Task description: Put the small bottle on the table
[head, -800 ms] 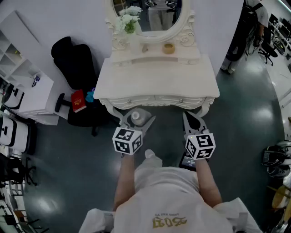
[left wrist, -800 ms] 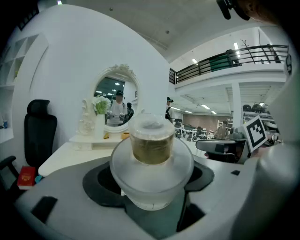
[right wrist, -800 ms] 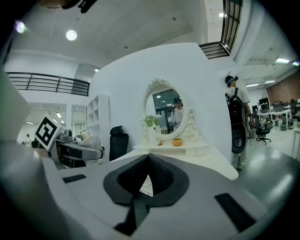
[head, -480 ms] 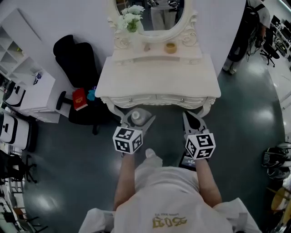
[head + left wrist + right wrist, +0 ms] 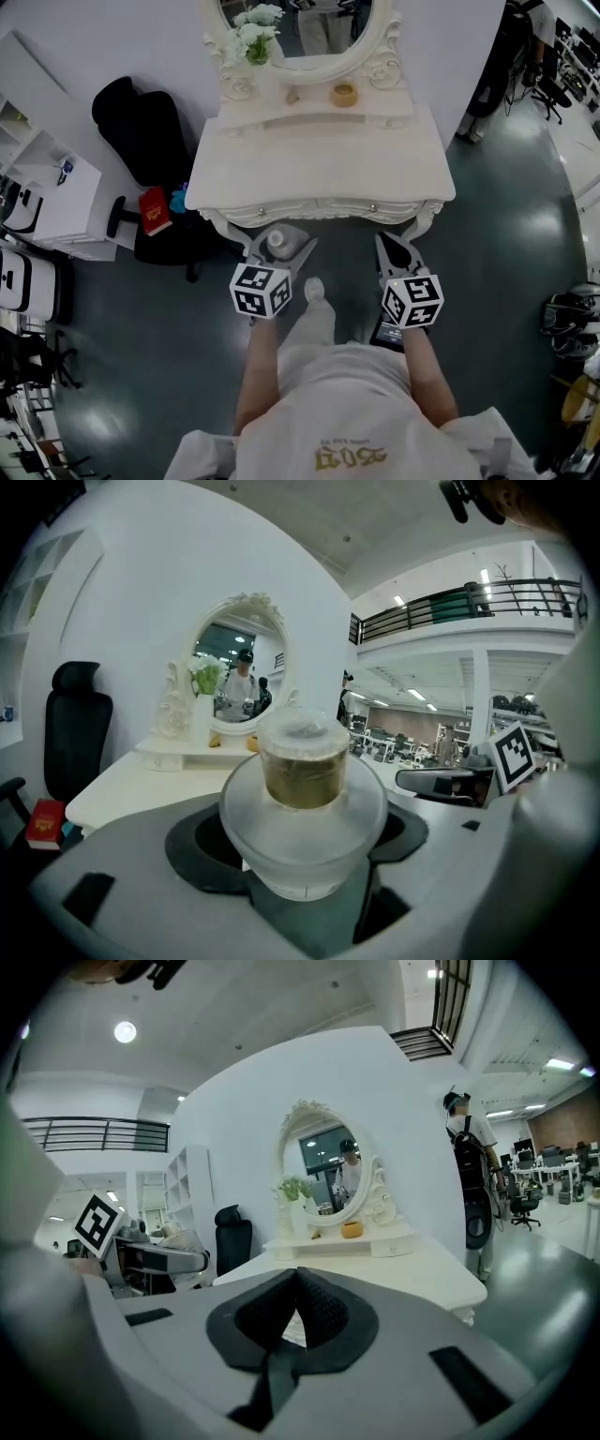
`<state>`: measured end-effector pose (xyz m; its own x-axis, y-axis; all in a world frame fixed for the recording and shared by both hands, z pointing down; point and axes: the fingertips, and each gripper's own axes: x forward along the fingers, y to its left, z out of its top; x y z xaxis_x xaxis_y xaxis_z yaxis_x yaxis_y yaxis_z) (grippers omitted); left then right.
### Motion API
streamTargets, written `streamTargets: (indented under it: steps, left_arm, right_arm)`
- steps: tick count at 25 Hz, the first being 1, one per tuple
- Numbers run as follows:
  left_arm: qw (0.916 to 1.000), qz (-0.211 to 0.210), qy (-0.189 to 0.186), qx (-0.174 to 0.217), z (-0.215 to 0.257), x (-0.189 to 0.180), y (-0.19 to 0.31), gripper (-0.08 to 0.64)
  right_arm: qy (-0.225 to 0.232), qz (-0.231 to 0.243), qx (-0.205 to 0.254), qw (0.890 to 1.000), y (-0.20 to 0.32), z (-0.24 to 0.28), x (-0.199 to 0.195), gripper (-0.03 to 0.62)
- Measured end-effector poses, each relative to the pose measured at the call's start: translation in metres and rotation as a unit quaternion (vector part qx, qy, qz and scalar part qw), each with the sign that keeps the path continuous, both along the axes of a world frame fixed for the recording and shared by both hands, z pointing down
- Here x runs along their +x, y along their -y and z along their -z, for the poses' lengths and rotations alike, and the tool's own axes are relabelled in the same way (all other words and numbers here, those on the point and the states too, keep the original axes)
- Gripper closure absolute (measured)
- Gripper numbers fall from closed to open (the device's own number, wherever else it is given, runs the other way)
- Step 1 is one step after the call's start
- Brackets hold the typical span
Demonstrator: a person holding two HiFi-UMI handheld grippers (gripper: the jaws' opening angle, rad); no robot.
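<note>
Bottle (image 5: 302, 827) clamped at belly in left tongs (image 5: 281, 244): we judge it glass, light, slippery, fragile. Right tongs (image 5: 295, 1309) pinched empty; desk (image 5: 319, 159) ahead.

The dressing table (image 5: 319, 159) is standing in the upper middle of the head view, with the oval mirror (image 5: 291, 23) rising from its back edge at the frame's top. A vase of flowers (image 5: 251, 33) is sitting just left of the mirror, and a small jar (image 5: 344, 94) is resting on the raised shelf below it. An office chair (image 5: 136, 127) is standing left of the table, with a book (image 5: 153, 211) lying near the table's left corner. Below the table's front edge, the small bottle (image 5: 279, 242) is sitting between the jaws of the left gripper (image 5: 281, 240). The right gripper (image 5: 384, 241) is hanging to its right, well apart.
</note>
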<state>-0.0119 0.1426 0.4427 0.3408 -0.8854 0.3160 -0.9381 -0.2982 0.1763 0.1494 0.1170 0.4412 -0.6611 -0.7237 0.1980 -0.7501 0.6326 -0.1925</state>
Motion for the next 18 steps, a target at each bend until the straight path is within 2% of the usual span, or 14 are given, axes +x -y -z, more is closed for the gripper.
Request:
streamTargets:
  steps: [5, 11, 18]
  left_arm:
    - [0.9999, -0.011, -0.011, -0.007, -0.013, -0.022, 0.059, 0.210]
    - [0.9987, -0.049, -0.010, -0.013, -0.022, -0.057, 0.147, 0.210]
    - [0.9964, -0.081, -0.002, -0.024, -0.036, -0.097, 0.232, 0.210]
  right_arm:
    - [-0.010, -0.014, -0.010, 1.000, 0.054, -0.014, -0.023, 0.581]
    - [-0.017, -0.018, -0.018, 1.000, 0.135, -0.022, -0.079, 0.581]
    - [-0.038, -0.026, -0.007, 0.999, 0.208, -0.024, -0.122, 0.581]
